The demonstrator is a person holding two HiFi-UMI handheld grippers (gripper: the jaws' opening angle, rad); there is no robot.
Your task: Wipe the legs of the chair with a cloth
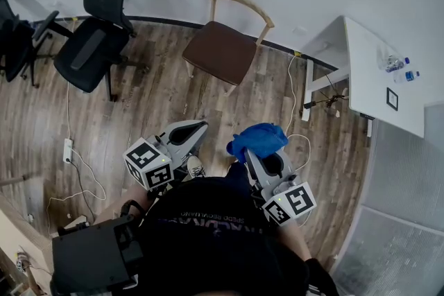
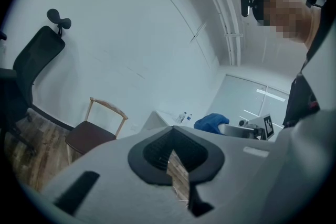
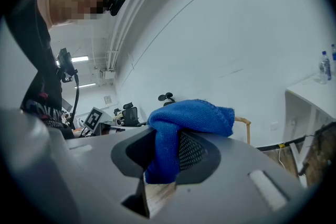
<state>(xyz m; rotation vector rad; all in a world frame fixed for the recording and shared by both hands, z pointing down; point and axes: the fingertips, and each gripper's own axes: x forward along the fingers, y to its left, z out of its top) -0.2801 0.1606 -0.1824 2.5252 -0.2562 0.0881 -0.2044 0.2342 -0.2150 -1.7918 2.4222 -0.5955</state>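
Standing well apart from both grippers, the wooden chair [image 1: 222,48] sits near the wall, its legs mostly tucked under the brown seat. Two black office chairs [image 1: 94,45] stand to its left (the second is cut off at the picture's edge). A white table [image 1: 374,80] to its right carries two small bottles [image 1: 395,64], hard to make out. White cables [image 1: 295,90] trail across the wood floor. The right gripper [image 3: 170,160] is clamped on one blue cloth [image 3: 191,118], bunched over its tips. The left gripper [image 2: 176,157] is closed, holding nothing.
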